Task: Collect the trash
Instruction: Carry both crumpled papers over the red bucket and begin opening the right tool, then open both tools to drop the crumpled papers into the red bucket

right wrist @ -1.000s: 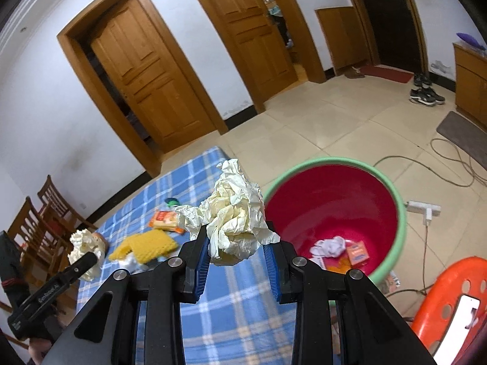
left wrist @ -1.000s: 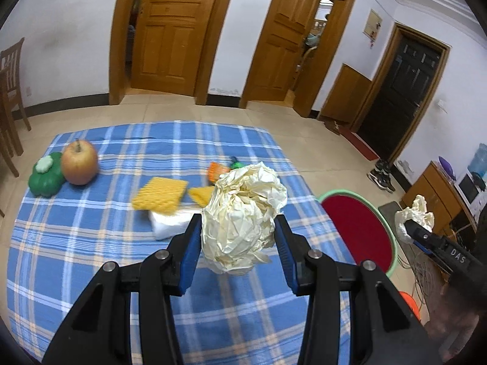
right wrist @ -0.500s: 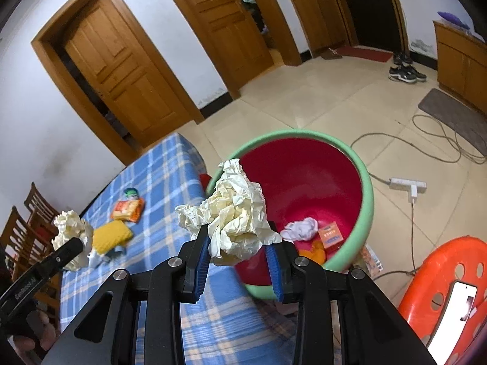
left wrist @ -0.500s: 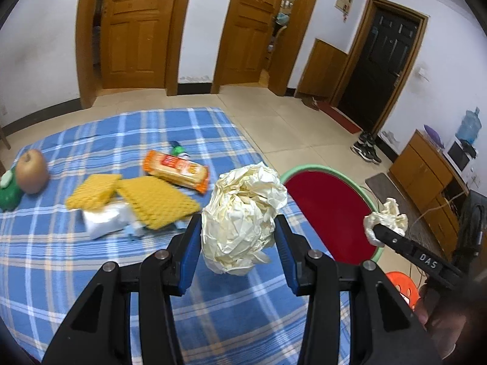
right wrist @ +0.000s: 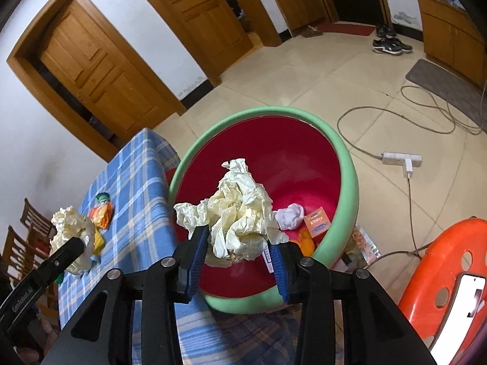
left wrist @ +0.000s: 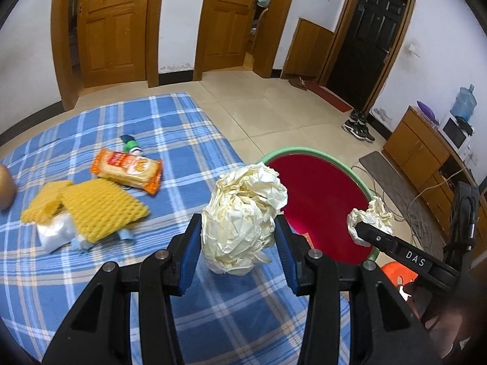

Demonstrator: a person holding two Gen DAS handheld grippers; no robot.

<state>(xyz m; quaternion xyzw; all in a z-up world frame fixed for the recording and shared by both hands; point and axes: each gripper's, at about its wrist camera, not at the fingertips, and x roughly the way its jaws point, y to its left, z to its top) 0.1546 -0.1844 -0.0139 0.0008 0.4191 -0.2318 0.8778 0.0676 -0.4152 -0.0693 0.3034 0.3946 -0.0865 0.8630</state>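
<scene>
My left gripper (left wrist: 239,245) is shut on a crumpled cream paper ball (left wrist: 243,219), held above the blue checked tablecloth (left wrist: 91,273) near its right edge. My right gripper (right wrist: 239,254) is shut on a second crumpled cream paper ball (right wrist: 236,213), held over the near side of the red bin with a green rim (right wrist: 344,170). The bin (left wrist: 322,188) stands on the floor beside the table. It holds a white wad (right wrist: 290,214) and small orange wrappers (right wrist: 316,222). The right gripper's paper (left wrist: 369,217) also shows in the left wrist view.
On the cloth lie an orange snack packet (left wrist: 127,167), yellow waffle sponges (left wrist: 97,206), a white packet (left wrist: 56,234) and a green-capped item (left wrist: 132,146). An orange plastic stool (right wrist: 441,273) stands right of the bin. A power strip (right wrist: 401,159) and cable lie on the floor.
Both grippers have moved right toward the bin, each still holding its paper. The right gripper now hangs over the bin's near rim; the bin looks larger and closer.
</scene>
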